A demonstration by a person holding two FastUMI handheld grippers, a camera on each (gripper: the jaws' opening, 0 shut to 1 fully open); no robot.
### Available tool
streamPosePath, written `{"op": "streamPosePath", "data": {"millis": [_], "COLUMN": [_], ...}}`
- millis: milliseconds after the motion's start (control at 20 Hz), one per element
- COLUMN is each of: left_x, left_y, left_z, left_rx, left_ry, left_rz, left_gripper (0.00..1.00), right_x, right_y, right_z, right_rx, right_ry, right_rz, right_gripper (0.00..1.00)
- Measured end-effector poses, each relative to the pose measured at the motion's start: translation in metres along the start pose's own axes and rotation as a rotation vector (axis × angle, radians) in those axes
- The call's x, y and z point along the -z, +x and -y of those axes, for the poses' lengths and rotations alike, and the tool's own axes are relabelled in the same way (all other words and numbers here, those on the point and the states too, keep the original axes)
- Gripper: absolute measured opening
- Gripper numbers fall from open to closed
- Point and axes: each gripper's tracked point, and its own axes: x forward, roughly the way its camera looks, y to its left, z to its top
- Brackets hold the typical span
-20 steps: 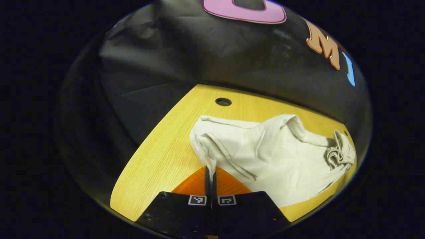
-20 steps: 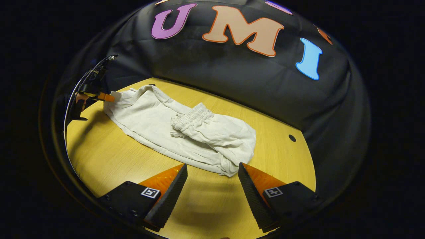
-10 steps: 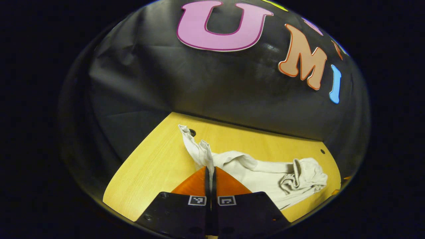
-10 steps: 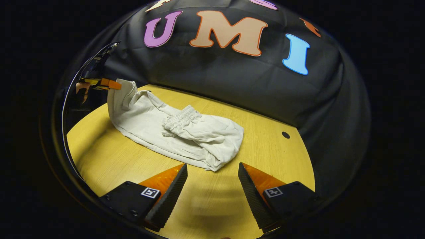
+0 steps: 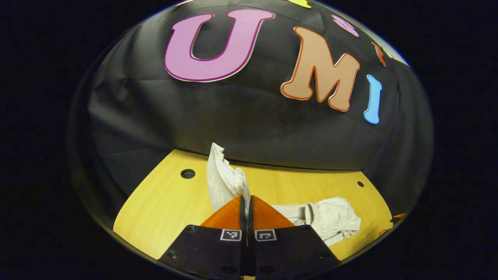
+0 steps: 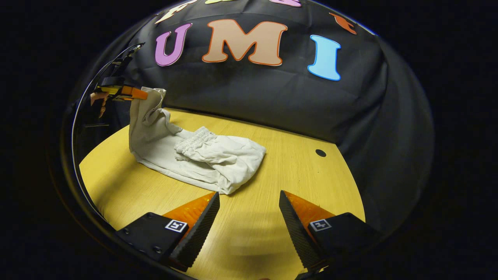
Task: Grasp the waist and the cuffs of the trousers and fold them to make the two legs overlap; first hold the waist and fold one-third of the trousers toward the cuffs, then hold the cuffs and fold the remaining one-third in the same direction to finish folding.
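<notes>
Two grippers: left gripper [image 5: 246, 199] clamps the trousers' [image 6: 202, 155] cuffs raised above the table [image 6: 295, 175]; right gripper [image 6: 249, 202] gapes, empty

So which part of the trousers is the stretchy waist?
Start at the yellow table, where the pale trousers lie. On top of them, in the middle, sits a crinkly gathered band, the waist. The rest is smooth, and the left claw lifts the other end.

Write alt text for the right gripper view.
A closed left claw lifts one end of the cream cotton trousers off the yellow wooden table; their gathered waist lies folded over the middle. The right claw hovers open nearby.
</notes>
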Motion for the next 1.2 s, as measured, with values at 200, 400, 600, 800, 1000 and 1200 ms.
{"op": "streamPosePath", "data": {"millis": [200, 400, 600, 800, 1000, 1200], "left_x": [-0.010, -0.017, -0.008, 0.013, 0.048, 0.096], "left_y": [0.010, 0.016, 0.024, 0.034, 0.047, 0.055], "left_z": [0.057, 0.118, 0.175, 0.225, 0.263, 0.283], "left_rx": [0.056, 0.120, 0.180, 0.228, 0.251, 0.272], "left_ry": [0.047, 0.101, 0.130, 0.167, 0.232, 0.316], "left_rz": [0.015, 0.027, 0.008, -0.035, -0.094, -0.134], "left_gripper": [0.00, 0.00, 0.00, 0.00, 0.00, 0.00], "right_x": [0.004, 0.016, 0.025, 0.035, 0.043, 0.048], "right_y": [-0.007, -0.016, -0.024, -0.030, -0.035, -0.038], "right_z": [0.022, 0.046, 0.067, 0.086, 0.096, 0.104], "right_rx": [0.008, 0.016, 0.030, 0.042, 0.048, 0.052], "right_ry": [0.018, 0.033, 0.050, 0.064, 0.067, 0.062], "right_rz": [0.010, 0.011, 0.011, 0.001, -0.006, -0.012], "right_gripper": [0.98, 0.99, 0.98, 0.98, 0.98, 0.98]}}
